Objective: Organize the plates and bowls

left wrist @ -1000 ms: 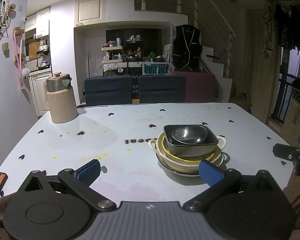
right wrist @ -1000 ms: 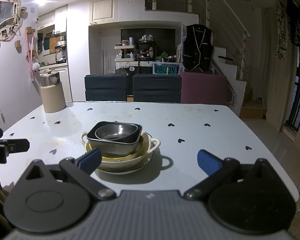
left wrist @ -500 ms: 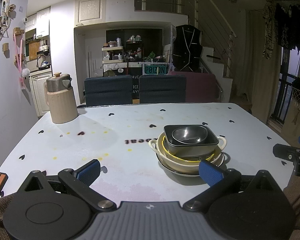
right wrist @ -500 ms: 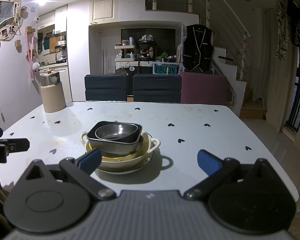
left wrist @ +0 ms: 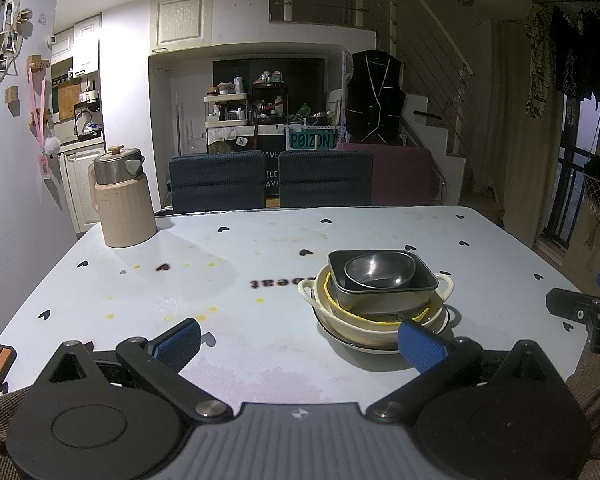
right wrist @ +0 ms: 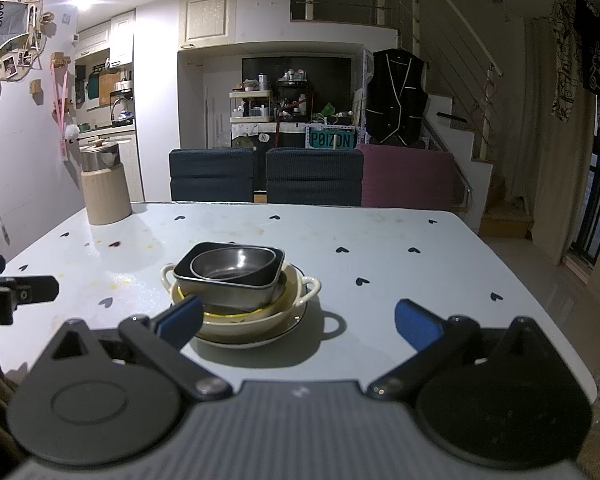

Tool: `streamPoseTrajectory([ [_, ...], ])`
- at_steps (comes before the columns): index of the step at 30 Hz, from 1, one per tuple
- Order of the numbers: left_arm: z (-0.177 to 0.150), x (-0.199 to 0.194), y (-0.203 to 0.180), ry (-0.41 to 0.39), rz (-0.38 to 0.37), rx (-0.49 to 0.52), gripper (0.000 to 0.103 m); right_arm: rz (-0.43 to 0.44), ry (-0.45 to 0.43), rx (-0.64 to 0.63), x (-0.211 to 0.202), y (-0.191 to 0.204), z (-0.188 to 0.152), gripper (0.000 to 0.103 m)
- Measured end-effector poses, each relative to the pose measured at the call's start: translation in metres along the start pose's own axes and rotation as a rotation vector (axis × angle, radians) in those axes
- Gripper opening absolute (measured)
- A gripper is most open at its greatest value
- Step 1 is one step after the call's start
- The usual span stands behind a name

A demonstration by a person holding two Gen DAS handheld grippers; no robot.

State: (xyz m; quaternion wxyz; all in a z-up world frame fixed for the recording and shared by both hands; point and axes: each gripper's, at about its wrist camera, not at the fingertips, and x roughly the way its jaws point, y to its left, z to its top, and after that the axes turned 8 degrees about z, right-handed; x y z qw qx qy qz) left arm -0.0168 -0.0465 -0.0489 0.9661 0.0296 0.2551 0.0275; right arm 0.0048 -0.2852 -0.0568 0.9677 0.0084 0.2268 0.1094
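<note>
While the dishes sit nested in one stack [left wrist: 380, 304] near the middle of the table [left wrist: 260, 240], nothing is held by either tool. From the top down, a round steel bowl [left wrist: 380, 270] lies inside a dark rectangular dish [left wrist: 384, 284], which rests tilted in a yellow-rimmed bowl [left wrist: 340, 308], inside a cream two-handled dish [left wrist: 312, 292], on a dark-rimmed plate [left wrist: 446, 316]. The rectangular dish sits with its long axis running across the left view, slightly skewed; the cream dish's handles point out along roughly the same line, left and right. All openings face up.

A tidy pile like this fits two stages: dishes gathered and the job about finished, or a heap waiting to be taken apart and sorted; the pictures do not settle which, so I judge no particular move is called for beyond keeping the tilted dish from sliding.

Further out, the left gripper [left wrist: 298, 340] hovers low with its blue pads spread wide, the stack just beyond its right finger. The right gripper [right wrist: 298, 322] is likewise spread wide and empty, the stack behind its left finger. A beige kettle [left wrist: 122, 196] stands at the far left corner
</note>
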Motion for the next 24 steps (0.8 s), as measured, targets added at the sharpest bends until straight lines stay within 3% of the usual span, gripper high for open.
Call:
streamPoseTrajectory([
  [24, 0.0043, 0.0009, 0.0028, -0.002, 0.009, 0.000, 0.103, 0.001, 0.000, -0.002, 0.0004, -0.0010, 0.0003, 0.103],
])
